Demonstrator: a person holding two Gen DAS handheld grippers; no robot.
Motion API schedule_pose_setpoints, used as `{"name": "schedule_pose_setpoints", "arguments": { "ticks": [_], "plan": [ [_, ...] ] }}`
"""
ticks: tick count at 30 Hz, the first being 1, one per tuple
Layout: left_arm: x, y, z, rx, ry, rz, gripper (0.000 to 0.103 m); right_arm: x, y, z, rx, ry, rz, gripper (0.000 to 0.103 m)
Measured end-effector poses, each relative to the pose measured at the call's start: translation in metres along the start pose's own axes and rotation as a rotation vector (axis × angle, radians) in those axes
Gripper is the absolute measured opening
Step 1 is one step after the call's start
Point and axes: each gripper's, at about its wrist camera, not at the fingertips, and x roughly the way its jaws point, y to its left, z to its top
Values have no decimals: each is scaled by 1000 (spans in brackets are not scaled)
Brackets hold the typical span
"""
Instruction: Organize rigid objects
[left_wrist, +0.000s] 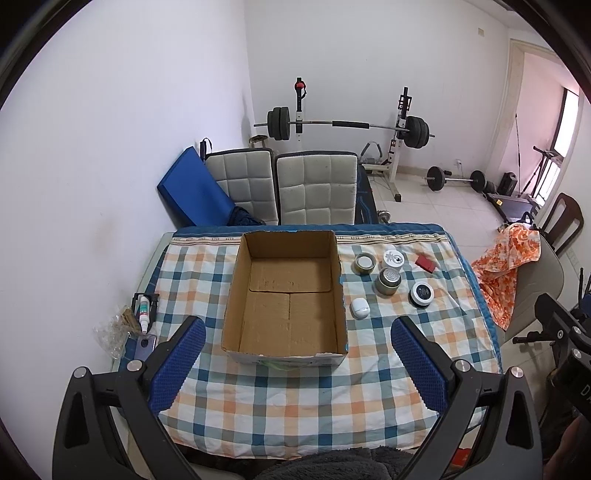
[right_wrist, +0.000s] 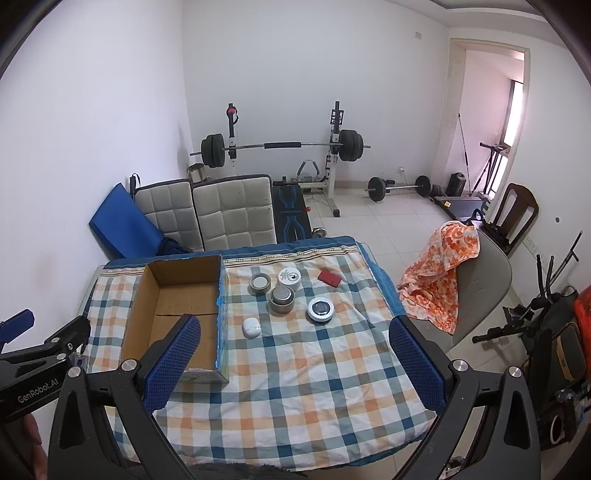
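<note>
An open, empty cardboard box (left_wrist: 288, 295) (right_wrist: 173, 314) stands on the checked tablecloth (left_wrist: 295, 398) (right_wrist: 306, 387). To its right lie a tape roll (left_wrist: 364, 263) (right_wrist: 259, 283), a round white tin (left_wrist: 393, 258) (right_wrist: 289, 276), a red flat case (left_wrist: 424, 263) (right_wrist: 330, 277), a metal canister (left_wrist: 388, 281) (right_wrist: 281, 300), a round black-and-white device (left_wrist: 422, 294) (right_wrist: 320, 309) and a small white case (left_wrist: 359, 308) (right_wrist: 251, 327). My left gripper (left_wrist: 295, 369) is open and empty, above the table's near side before the box. My right gripper (right_wrist: 291, 365) is open and empty, short of the objects.
A glue bottle (left_wrist: 143, 313), a phone (left_wrist: 142, 347) and plastic wrap lie at the table's left edge by the wall. Two padded chairs (left_wrist: 280, 184) stand behind the table. A chair with an orange cloth (right_wrist: 443, 273) stands at the right. Barbell racks are at the back.
</note>
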Motion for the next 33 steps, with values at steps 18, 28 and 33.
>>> {"name": "schedule_pose_setpoints", "arguments": {
  "ticks": [18,28,33],
  "plan": [
    [14,3,10,-1,14,9,103,8,3,1,-5,11,7,103],
    [33,4,19,3,52,9,103,32,11,4,-1,39,24,103],
    [60,13,24,-9,99,42,103,54,7,8,16,80,28,103]
  ]
}}
